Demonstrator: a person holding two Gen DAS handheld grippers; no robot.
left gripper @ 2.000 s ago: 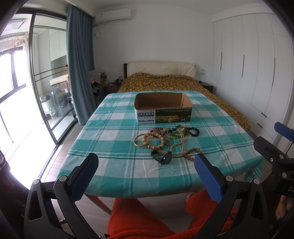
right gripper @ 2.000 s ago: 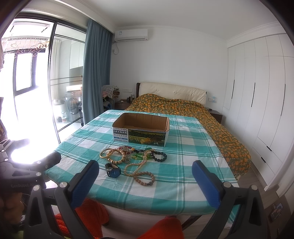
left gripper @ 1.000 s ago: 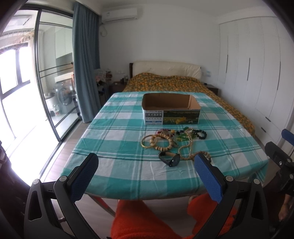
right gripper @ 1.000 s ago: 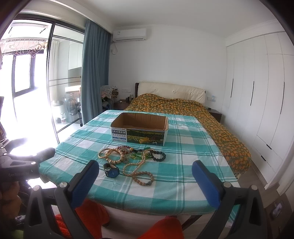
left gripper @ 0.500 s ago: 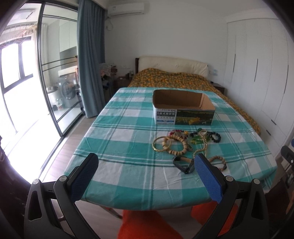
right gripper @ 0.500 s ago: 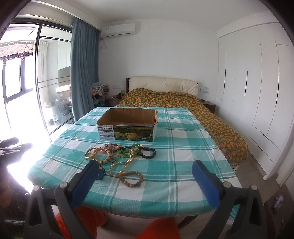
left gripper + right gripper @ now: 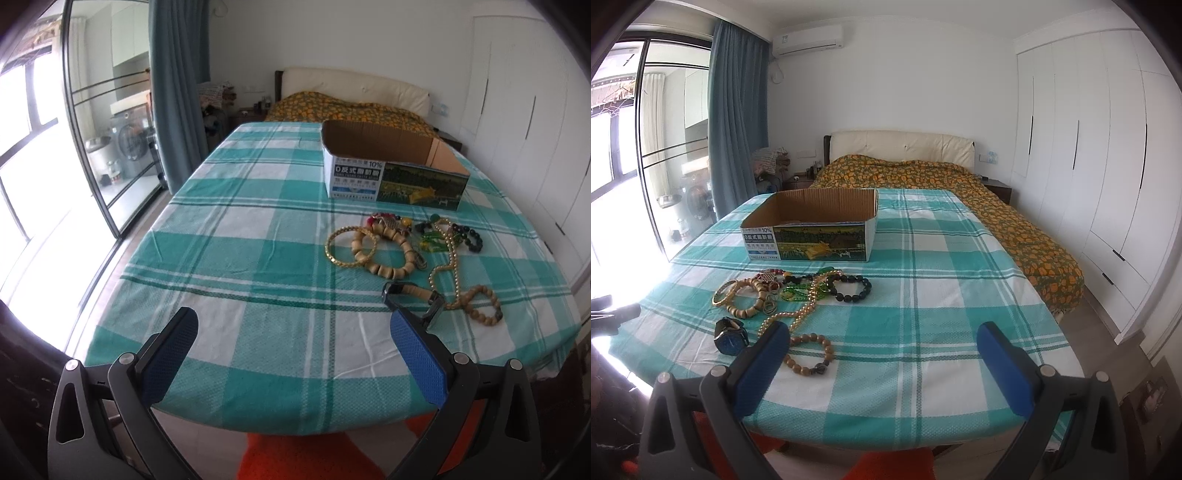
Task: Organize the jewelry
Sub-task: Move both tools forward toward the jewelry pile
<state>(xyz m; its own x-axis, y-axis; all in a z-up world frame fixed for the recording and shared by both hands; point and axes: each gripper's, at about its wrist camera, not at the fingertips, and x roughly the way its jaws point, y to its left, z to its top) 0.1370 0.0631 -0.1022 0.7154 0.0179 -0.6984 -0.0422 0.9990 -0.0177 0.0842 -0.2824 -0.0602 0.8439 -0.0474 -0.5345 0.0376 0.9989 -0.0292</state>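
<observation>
A heap of jewelry lies on the teal checked tablecloth (image 7: 236,258): a gold bangle (image 7: 350,245), a wooden bead bracelet (image 7: 391,254), a long pearl necklace (image 7: 452,258), a black bead bracelet (image 7: 849,288), green beads (image 7: 798,291) and a wristwatch (image 7: 730,336). Behind the heap stands an open cardboard box (image 7: 391,170), also seen as the box (image 7: 812,229) in the right wrist view. My left gripper (image 7: 291,325) is open above the table's near edge, left of the jewelry. My right gripper (image 7: 882,339) is open, with its left finger in front of the brown bead bracelet (image 7: 809,354).
A bed with an orange patterned cover (image 7: 960,184) lies behind the table. White wardrobes (image 7: 1089,147) line the right wall. Glass sliding doors (image 7: 55,147) and a blue curtain (image 7: 735,129) are on the left. Orange fabric (image 7: 314,458) shows below the table edge.
Both grippers have moved forward and closer to the table. The left view has swung left, so the jewelry now sits to its right. The jaws stay open.
</observation>
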